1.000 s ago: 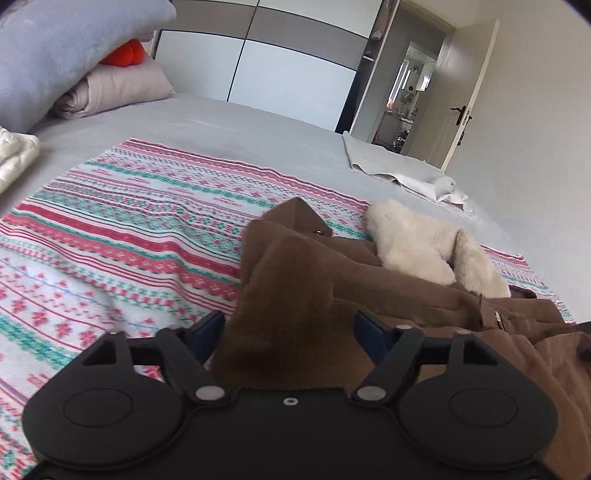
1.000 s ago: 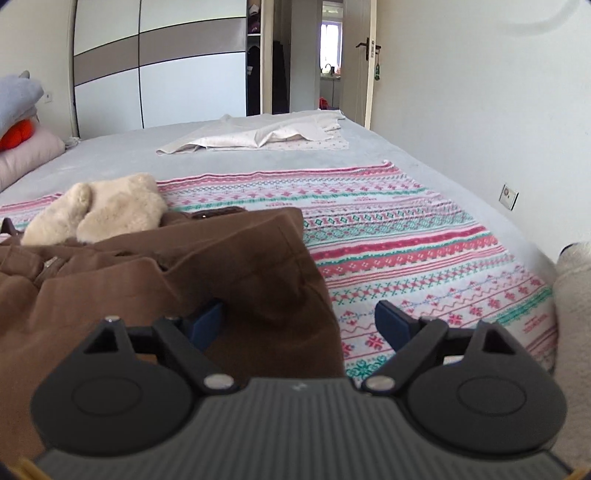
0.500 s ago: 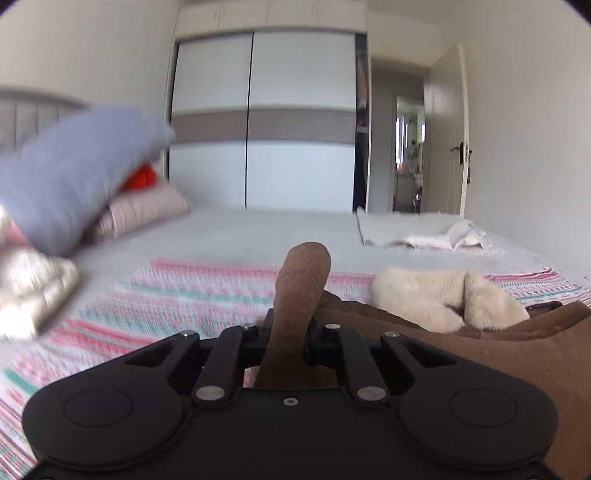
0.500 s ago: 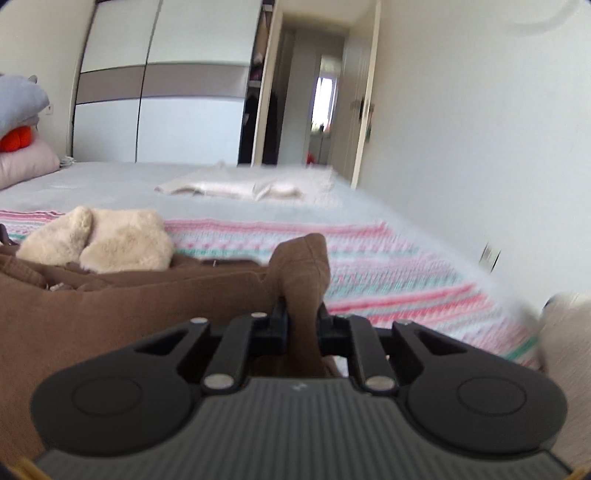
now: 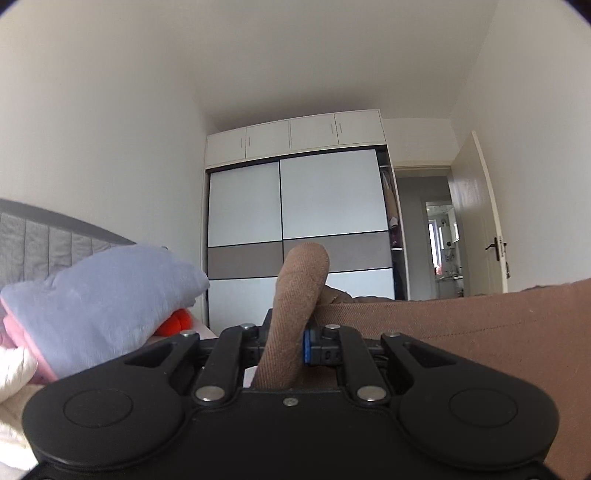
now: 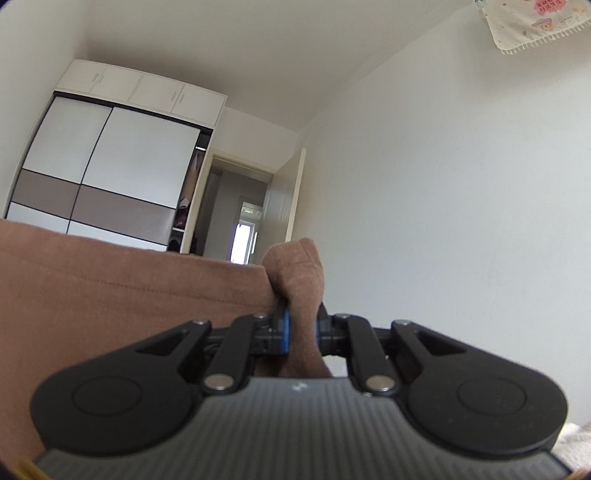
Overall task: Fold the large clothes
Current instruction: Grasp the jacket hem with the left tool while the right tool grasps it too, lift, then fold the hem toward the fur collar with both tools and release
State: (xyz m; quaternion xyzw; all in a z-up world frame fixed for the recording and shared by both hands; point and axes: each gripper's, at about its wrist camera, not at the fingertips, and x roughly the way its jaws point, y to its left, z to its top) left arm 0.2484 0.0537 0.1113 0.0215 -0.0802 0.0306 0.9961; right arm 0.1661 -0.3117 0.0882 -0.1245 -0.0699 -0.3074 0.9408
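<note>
**Both corners pinched and lifted off the bed**

Lifted since a second ago, both of your grippers have gone from standing spread over the brown garment [image 5: 480, 325] to clamping it. Your left gripper [image 5: 291, 341] has its jaws pressed onto a bunched corner that pokes up between them; your right gripper [image 6: 301, 332] pinches the other corner the same way. The hem now runs taut between the two, and both cameras have tipped up, so the striped blanket seen before has dropped out of view. You look ready to spread or shake the garment flat before the first fold.

Farther off on the left sits a grey-blue pillow [image 5: 107, 295], then the wardrobe [image 5: 299, 221]. A hanging cloth [image 6: 532, 22] high on the right wall bears print too small to read.
</note>
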